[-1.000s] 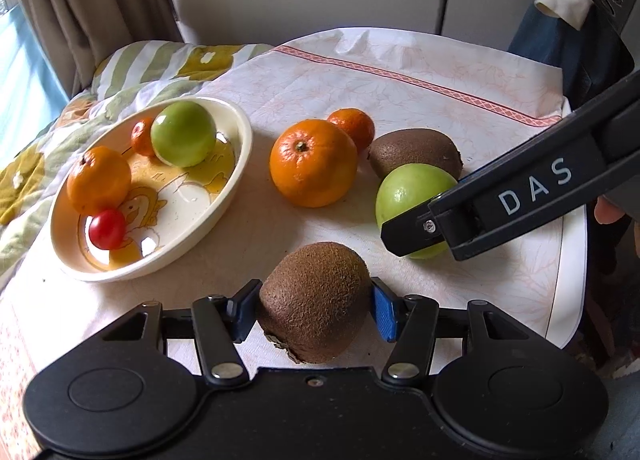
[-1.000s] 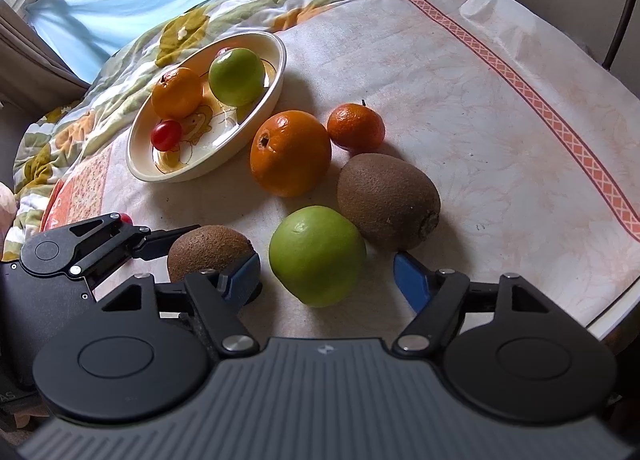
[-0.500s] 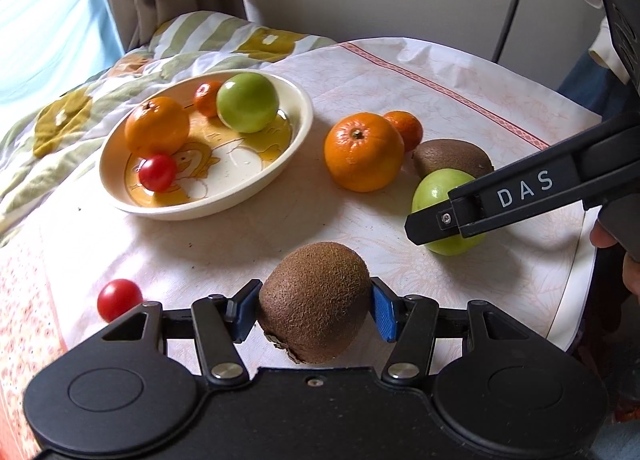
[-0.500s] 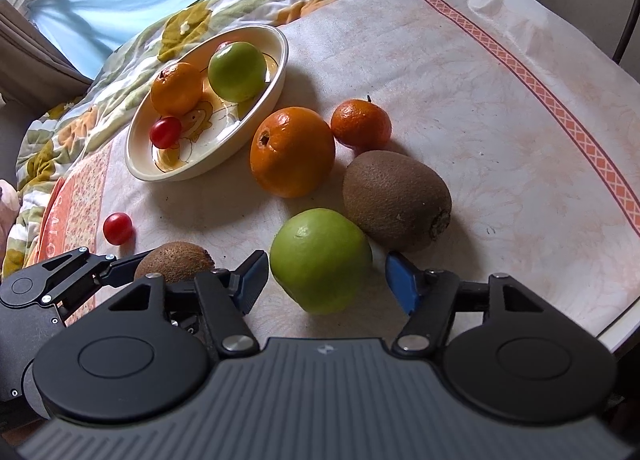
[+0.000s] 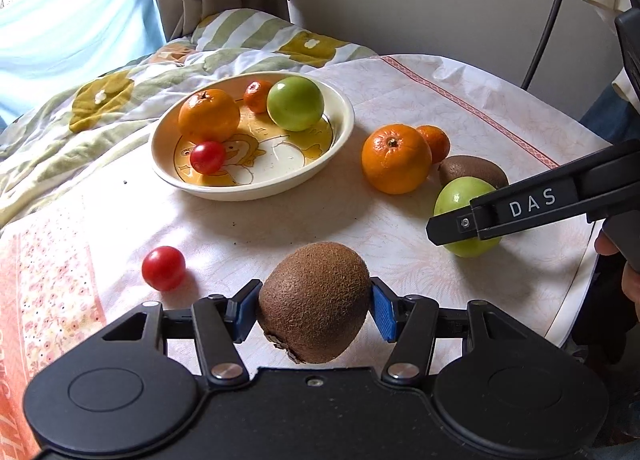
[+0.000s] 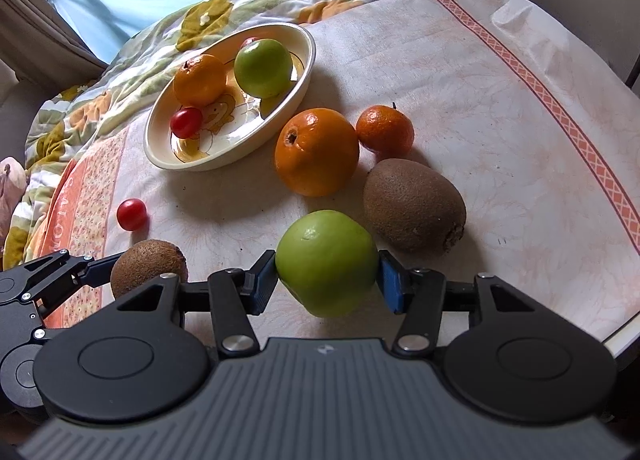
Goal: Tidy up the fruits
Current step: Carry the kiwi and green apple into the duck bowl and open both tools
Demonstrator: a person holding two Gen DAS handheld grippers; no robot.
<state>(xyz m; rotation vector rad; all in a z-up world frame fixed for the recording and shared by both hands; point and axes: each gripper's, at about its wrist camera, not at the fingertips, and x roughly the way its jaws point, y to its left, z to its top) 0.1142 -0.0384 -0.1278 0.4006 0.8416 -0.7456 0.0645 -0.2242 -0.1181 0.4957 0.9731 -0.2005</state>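
Blue pads of your left tool [image 5: 314, 310] clamp a brown kiwi [image 5: 314, 302] just above the surface [image 5: 280, 227]. Your right tool [image 6: 327, 282] is closed on a green apple [image 6: 326, 262]. Only the right view shows the second kiwi [image 6: 414, 205] fully; the left view half hides it behind the apple.

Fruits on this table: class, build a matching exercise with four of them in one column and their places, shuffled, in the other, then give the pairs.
Things:
1. kiwi
2. green apple
3. large orange
4. cherry tomato

Places:
A. alone on the cloth, near the left tongs
B. between the right tongs
C. on the cloth beside the bowl
D. between the left tongs

Pairs: 1-D, 2-B, 3-C, 4-A
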